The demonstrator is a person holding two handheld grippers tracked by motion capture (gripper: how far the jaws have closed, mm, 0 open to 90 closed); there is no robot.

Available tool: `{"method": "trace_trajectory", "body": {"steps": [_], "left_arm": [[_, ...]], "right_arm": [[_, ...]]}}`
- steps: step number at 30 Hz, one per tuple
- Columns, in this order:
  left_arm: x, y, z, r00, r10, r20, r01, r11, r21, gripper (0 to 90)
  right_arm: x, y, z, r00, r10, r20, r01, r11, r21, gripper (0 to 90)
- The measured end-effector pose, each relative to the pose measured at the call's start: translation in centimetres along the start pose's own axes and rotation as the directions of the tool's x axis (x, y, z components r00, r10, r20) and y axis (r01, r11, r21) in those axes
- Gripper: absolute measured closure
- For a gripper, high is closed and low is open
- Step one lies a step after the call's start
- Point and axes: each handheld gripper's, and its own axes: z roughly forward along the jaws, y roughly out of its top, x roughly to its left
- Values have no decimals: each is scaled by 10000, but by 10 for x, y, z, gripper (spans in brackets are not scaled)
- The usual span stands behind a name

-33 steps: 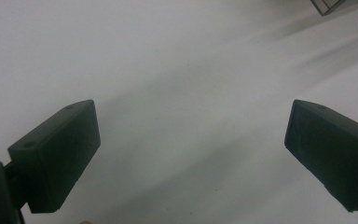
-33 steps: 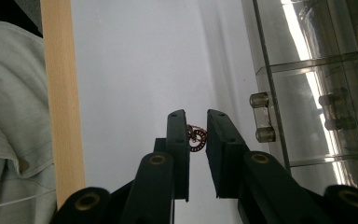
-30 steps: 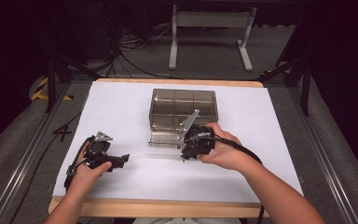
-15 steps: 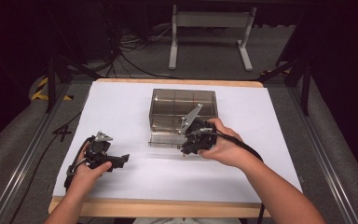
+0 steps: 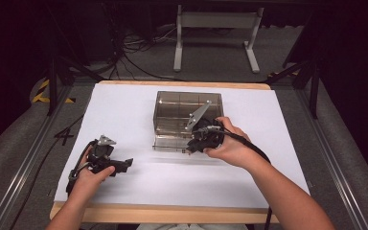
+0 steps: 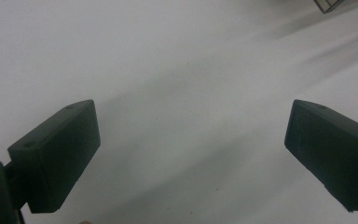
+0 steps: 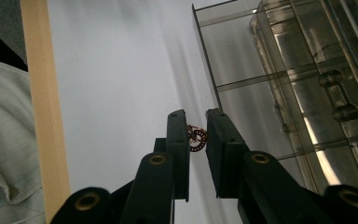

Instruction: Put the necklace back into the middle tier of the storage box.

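Fingers point(image 7: 179, 135) of your right gripper point(image 7: 197, 122) pinch a small beaded ring point(image 7: 196, 138) — it sits between the pads, just beside the clear box point(image 7: 279, 93); your left gripper point(image 6: 191, 140) rests wide apart — holding nothing

A compartmented plastic box point(image 5: 188, 117) sits on the middle of the table point(image 5: 124, 105), toward its far edge. The right gripper point(image 5: 194, 143) is at the box's near edge, a small ring point(image 7: 196, 138) between its jaws. The left gripper point(image 5: 120, 166) rests well apart, near the table's front left.
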Motion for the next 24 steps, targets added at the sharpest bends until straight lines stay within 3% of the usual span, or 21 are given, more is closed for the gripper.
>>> {"method": "trace_trajectory", "body": {"steps": [24], "left_arm": [[-1, 0, 1, 10000, 31, 12, -31, 10000, 41, 39]], "right_arm": [[-17, 7, -2, 9955, 768, 552, -749, 9965, -363, 797]]}}
